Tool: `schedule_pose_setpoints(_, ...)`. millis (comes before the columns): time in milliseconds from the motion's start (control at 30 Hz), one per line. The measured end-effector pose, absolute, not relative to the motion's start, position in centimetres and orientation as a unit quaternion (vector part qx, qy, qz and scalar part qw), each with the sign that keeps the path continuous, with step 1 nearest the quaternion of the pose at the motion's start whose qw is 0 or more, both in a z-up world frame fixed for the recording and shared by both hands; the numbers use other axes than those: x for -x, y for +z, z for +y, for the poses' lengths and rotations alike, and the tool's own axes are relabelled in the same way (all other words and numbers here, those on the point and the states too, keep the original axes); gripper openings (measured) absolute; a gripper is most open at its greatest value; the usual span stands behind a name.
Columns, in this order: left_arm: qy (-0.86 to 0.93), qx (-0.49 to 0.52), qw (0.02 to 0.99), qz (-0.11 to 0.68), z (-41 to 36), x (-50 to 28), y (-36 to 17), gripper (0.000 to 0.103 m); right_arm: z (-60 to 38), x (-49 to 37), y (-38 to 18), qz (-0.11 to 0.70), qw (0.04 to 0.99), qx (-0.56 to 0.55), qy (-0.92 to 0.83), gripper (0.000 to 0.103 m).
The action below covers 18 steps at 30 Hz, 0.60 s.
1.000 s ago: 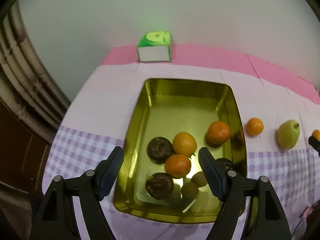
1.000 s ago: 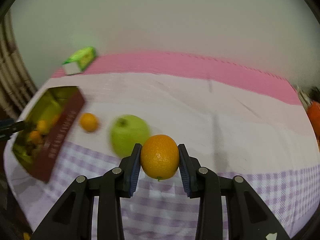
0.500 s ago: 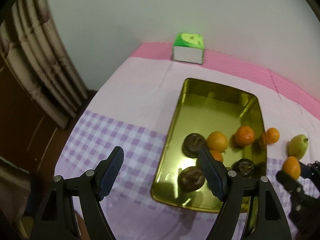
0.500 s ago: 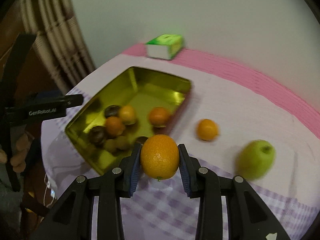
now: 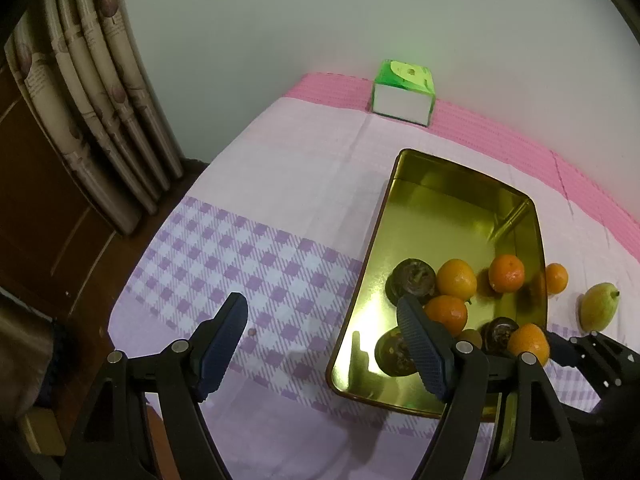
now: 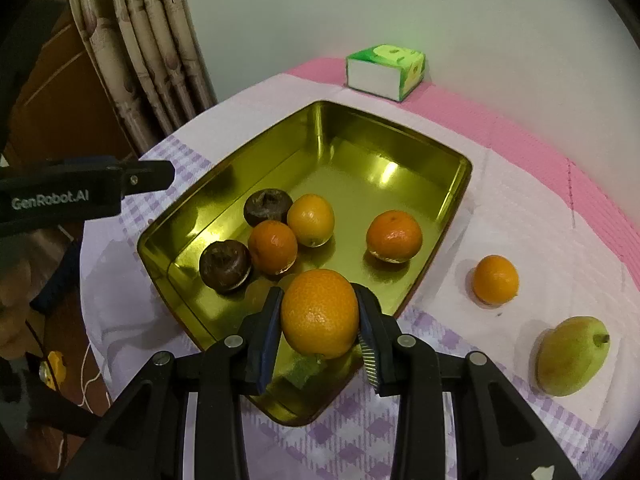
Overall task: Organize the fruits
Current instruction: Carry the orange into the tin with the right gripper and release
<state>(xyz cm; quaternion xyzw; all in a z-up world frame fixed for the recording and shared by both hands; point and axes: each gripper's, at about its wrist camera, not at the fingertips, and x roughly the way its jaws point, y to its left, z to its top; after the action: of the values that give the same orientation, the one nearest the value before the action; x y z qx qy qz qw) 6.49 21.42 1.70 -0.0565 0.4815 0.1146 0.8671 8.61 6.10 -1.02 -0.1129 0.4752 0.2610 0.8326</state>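
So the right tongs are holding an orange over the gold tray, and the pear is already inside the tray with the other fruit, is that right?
Not quite. The right tongs do hold an orange over the gold tray, but the pear is not in the tray: it lies on the tablecloth outside it, beyond a loose orange. The right wrist view shows this.

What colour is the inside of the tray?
Shiny gold; the tray shows it best in the right wrist view.
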Motion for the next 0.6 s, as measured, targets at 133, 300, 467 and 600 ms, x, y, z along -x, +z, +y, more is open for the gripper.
schedule_pose_setpoints(133, 0.114, 0.058, 0.867, 0.482, 21.3, -6.5, 1.5, 0.077, 6.3, -8.7, -1.6, 0.479, 0.829, 0.118, 0.262, 0.033)
schedule_pose_setpoints(300, 0.113, 0.057, 0.866, 0.483, 21.3, -6.6, 1.3, 0.077, 6.8, -8.8, -2.1, 0.478, 0.827, 0.130, 0.265, 0.033)
schedule_pose_setpoints(467, 0.112, 0.057, 0.867, 0.482, 21.2, -6.6, 1.2, 0.077, 7.4, -8.8, -2.6, 0.477, 0.827, 0.138, 0.265, 0.033)
schedule_pose_setpoints(600, 0.112, 0.056, 0.866, 0.483, 21.2, -6.6, 1.1, 0.077, 7.5, -8.8, -2.6, 0.476, 0.827, 0.140, 0.264, 0.034)
